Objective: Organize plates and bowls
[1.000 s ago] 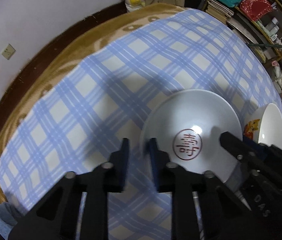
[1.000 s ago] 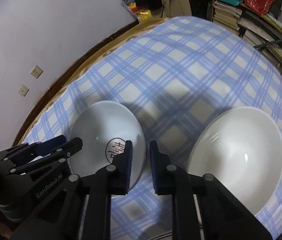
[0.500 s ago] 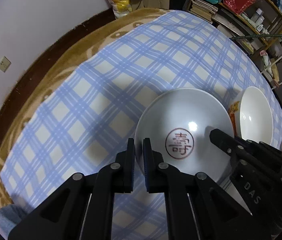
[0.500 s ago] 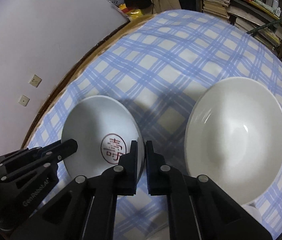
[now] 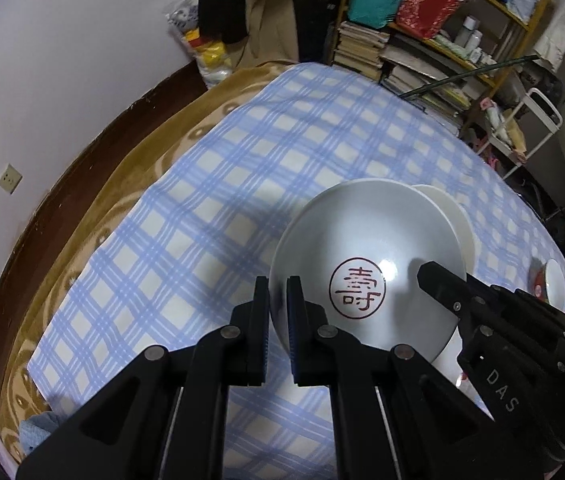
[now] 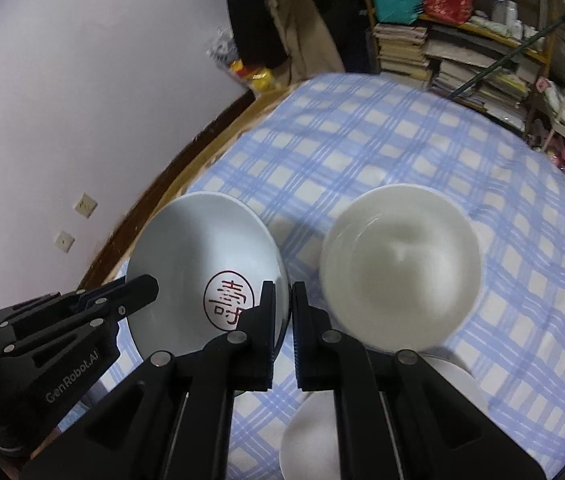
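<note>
A pale grey plate (image 5: 366,248) with a red seal character in its middle hangs tilted above the blue checked tablecloth (image 5: 210,216). My left gripper (image 5: 278,292) is shut on the plate's left rim. My right gripper (image 6: 282,300) is shut on the opposite rim of the same plate (image 6: 202,248). Each gripper shows in the other's view: the right gripper (image 5: 428,274) and the left gripper (image 6: 148,284). A deep white bowl (image 6: 398,264) stands on the cloth just right of the plate; in the left wrist view the plate hides most of that bowl (image 5: 452,216).
A second white dish (image 6: 314,432) lies near the front edge under my right gripper. A small red-patterned bowl (image 5: 552,288) sits at the far right. A brown blanket edge (image 5: 94,216), the wall and book-filled shelves (image 5: 414,52) ring the table.
Both grippers closed on the seal plate's rims and lifted it off the cloth. It has moved right, now overlapping the white bowl in the left wrist view.
</note>
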{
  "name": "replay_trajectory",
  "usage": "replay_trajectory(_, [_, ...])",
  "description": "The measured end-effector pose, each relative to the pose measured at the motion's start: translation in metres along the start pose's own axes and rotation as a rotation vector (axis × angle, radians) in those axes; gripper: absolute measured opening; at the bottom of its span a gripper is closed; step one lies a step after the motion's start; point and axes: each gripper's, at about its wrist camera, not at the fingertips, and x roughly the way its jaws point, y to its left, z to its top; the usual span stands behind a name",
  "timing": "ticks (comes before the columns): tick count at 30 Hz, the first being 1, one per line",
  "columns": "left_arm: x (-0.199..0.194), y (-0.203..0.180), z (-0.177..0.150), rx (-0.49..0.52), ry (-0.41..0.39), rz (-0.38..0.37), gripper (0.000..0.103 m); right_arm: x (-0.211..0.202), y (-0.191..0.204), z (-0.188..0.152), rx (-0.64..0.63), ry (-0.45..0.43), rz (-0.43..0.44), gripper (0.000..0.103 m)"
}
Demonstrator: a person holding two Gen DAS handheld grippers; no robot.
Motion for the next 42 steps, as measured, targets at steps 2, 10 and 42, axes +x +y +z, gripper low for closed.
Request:
replay_trajectory(2, [-0.005,-0.006,0.000,0.007,-0.006,-0.004,0.008,-0.012,-0.004,0.000,0.008,-0.020,-0.006,0.009])
replay_trajectory(10, [-0.024,-0.034,-0.001,0.030,-0.027,-0.028,0.008,-0.047,-0.022,-0.003,0.029,-0.071,-0.023,0.009])
replay_trajectory(42, [0.012,-0.118,0.016,0.129,0.002,-0.092,0.008,-0.046,-0.113,-0.009,0.191,-0.083,-0.061,0.009])
